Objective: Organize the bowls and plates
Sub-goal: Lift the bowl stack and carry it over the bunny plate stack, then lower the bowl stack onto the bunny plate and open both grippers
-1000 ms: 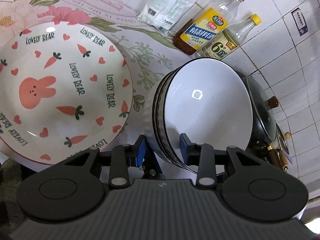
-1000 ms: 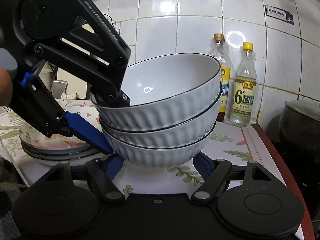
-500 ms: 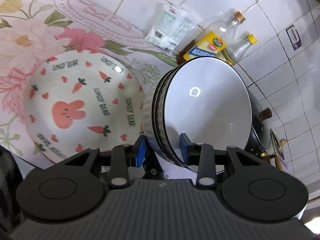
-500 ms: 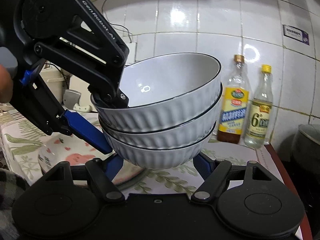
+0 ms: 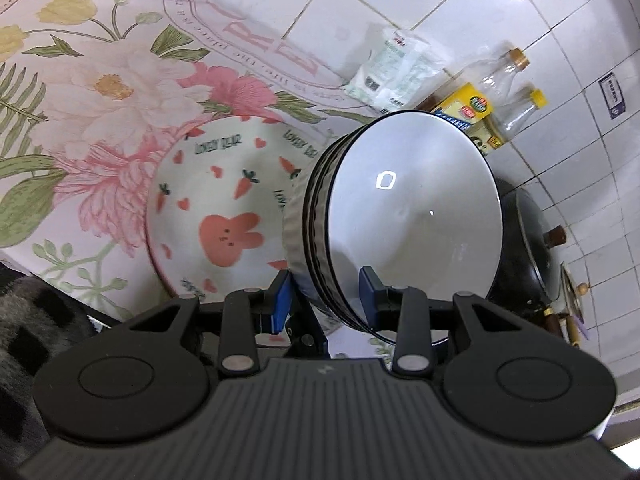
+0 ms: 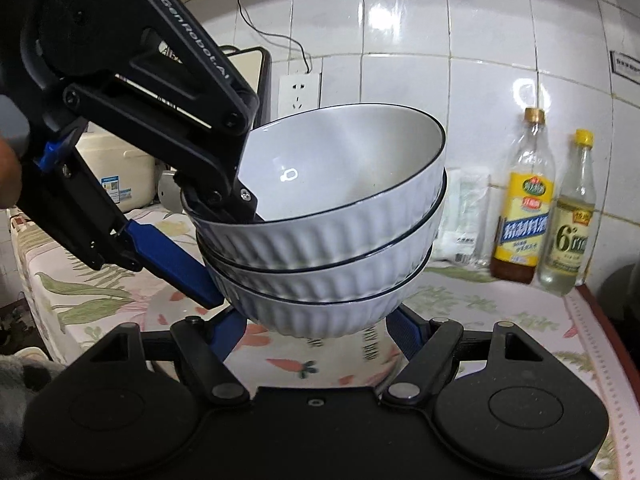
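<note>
Both grippers have carried the stack of three white ribbed bowls (image 6: 320, 216) up and sideways since the earlier frames, so that it now hangs over the right part of the carrot-and-rabbit plate (image 5: 216, 220), clear of the table (image 5: 100, 80). The two bottles, which stood right behind the stack before, now stand well to its right in the right wrist view.

The left gripper (image 5: 326, 294) pinches the near rims of the stack: one blue finger lies inside the top bowl and the other presses the ribbed outer wall, with the fingers set narrow. The right gripper (image 6: 316, 328) has its fingers spread wide on either side of the lowest bowl's base; they sit close against it, but whether the pads press on it I cannot tell, as the bowl hides the tips.

On the floral cloth, the plate lies to the near left, below the stack. An oil bottle (image 6: 524, 200) and a vinegar bottle (image 6: 570, 216) stand at the far right against the tiled wall (image 6: 400, 20), with a white packet (image 5: 396, 68) just left of them. A dark pot with a lid (image 5: 532, 248) sits to the right of the bowls.
</note>
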Action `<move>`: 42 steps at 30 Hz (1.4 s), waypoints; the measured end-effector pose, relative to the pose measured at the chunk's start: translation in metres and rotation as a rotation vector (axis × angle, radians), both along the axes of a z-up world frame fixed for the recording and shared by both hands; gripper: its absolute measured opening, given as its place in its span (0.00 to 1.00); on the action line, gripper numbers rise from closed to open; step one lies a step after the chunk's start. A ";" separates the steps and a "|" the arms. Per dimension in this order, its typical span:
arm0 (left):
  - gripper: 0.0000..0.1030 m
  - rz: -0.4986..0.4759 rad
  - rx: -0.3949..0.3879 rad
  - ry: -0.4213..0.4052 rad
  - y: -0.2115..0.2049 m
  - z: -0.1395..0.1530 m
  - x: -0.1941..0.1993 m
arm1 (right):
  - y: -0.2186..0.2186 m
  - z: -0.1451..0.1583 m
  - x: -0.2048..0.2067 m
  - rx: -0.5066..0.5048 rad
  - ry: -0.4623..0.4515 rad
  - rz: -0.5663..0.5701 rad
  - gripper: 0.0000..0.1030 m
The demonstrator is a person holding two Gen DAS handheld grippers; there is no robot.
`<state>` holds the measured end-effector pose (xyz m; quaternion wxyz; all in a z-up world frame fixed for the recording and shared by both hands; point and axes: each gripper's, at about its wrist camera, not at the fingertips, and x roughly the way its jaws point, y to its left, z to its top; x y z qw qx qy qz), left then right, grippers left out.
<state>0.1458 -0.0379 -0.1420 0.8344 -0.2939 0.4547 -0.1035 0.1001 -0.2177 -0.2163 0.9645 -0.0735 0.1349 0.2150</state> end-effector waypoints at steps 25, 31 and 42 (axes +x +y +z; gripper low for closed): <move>0.35 -0.046 -0.059 0.113 0.033 -0.043 0.037 | 0.043 -0.008 0.036 -0.144 0.184 -0.054 0.78; 0.35 -0.039 -0.083 0.125 0.038 -0.045 0.040 | 0.050 -0.004 0.039 -0.178 0.213 -0.077 0.78; 0.40 -0.003 -0.091 0.117 0.040 -0.041 0.035 | 0.053 0.006 0.007 -0.198 0.197 -0.154 0.88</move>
